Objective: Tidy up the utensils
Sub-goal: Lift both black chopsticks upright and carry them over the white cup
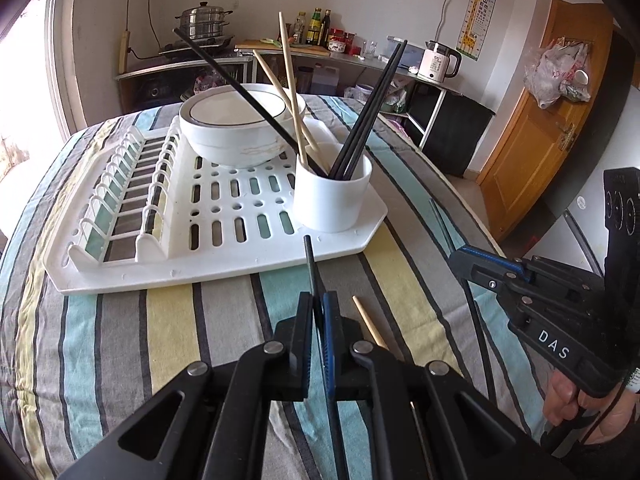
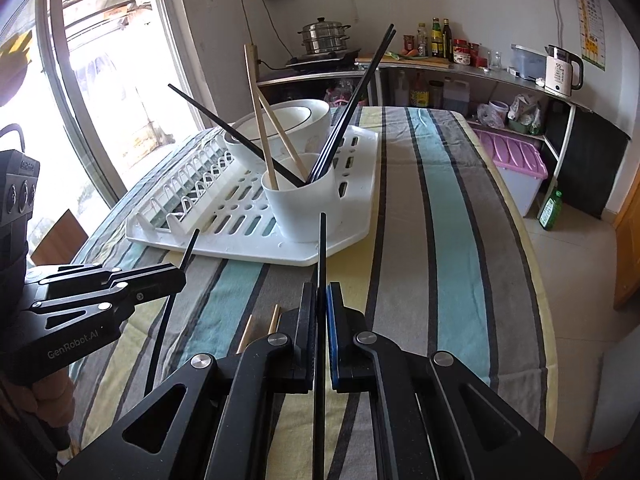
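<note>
My left gripper [image 1: 319, 300] is shut on a black chopstick [image 1: 310, 258] whose tip pokes up past the jaws, just short of the white drying rack [image 1: 200, 268]. My right gripper [image 2: 320, 289] is shut on a second black chopstick [image 2: 322, 240], held nearly upright. Each gripper shows in the other's view: the right gripper [image 1: 460, 256] at the right, the left gripper [image 2: 180, 276] at the left. A white cup [image 1: 332, 196] [image 2: 300, 208] on the rack's near corner holds several black and wooden chopsticks. Two wooden chopsticks [image 2: 274, 318] lie on the cloth below the grippers.
A white bowl [image 1: 236, 128] sits on the rack behind the cup. The striped tablecloth [image 2: 440, 240] runs to the table's right edge, with a purple-lidded bin [image 2: 516, 160] and shelves beyond. A kettle [image 1: 438, 60] and a pot [image 1: 204, 20] stand on the far counter.
</note>
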Motion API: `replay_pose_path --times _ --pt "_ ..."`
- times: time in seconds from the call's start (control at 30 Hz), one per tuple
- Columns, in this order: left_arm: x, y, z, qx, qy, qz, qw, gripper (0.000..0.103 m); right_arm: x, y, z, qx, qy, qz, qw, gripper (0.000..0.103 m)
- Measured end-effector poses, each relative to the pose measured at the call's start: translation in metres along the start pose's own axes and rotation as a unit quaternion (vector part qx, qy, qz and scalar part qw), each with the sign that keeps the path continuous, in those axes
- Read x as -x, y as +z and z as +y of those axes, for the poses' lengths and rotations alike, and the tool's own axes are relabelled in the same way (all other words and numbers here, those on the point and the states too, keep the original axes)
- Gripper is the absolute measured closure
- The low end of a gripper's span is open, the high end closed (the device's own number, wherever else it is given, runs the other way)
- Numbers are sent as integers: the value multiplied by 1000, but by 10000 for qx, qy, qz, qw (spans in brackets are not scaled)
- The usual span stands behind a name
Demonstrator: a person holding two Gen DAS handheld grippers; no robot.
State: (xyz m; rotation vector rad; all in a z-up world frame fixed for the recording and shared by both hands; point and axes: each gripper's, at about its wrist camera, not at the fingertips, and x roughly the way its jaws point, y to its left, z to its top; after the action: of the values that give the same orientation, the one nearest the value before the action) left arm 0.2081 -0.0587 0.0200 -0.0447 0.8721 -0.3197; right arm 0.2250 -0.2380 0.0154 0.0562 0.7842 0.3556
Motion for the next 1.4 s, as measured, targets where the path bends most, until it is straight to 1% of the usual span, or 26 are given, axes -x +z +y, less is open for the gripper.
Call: replay_pose_path --times 0.17,0.4,0.73,1.03,1.4 --pt "11 10 0 -59 -43 -144 9999 98 7 6 1 -28 69 -147 9999 98" --pt "24 14 -2 -87 -116 -299 9994 98 21 10 0 -40 99 -368 9993 98" --pt "63 22 -4 -161 -220 -796 9965 98 53 15 4 7 148 -824 9965 98" --pt "90 18 -7 -290 -330 -1120 9927 98 75 14 13 105 197 -1084 9939 98" --pt "102 19 -7 -392 -365 -1306 9900 99 90 18 17 144 174 -1300 9913 98"
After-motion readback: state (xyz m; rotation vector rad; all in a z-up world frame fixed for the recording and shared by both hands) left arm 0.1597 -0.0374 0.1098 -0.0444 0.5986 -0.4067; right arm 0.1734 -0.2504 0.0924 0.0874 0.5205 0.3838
